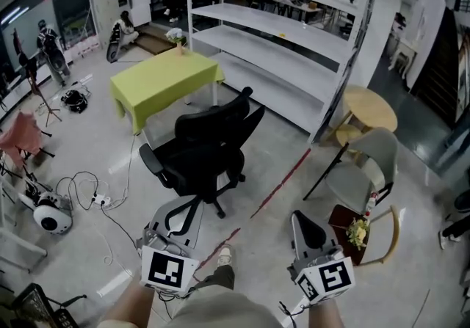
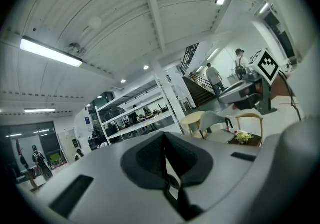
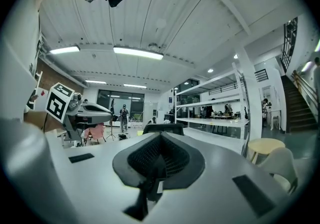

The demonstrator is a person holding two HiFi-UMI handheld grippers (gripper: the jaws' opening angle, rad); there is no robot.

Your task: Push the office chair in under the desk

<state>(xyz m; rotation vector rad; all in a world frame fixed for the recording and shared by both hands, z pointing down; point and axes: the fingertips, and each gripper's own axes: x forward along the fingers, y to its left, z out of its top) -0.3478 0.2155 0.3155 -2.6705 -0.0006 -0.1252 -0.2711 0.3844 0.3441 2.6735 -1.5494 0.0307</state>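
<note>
- Step in hand: approach. The left claw (image 1: 180, 210) and the right claw (image 1: 302, 220) are best set level against the office chair (image 1: 202, 147), and pressure is best shared evenly so that it rolls straight toward the counter (image 1: 165, 81).
- Claw state: both pairs of jaws are closed together, and nothing is held.
- Office chair: black, with a padded seat, curved backrest, two armrests and a star base. It is placed on the floor between the claws and the green-clothed counter, not yet under it. The seat appears turned toward the person, so some swivel is to be expected.
</note>
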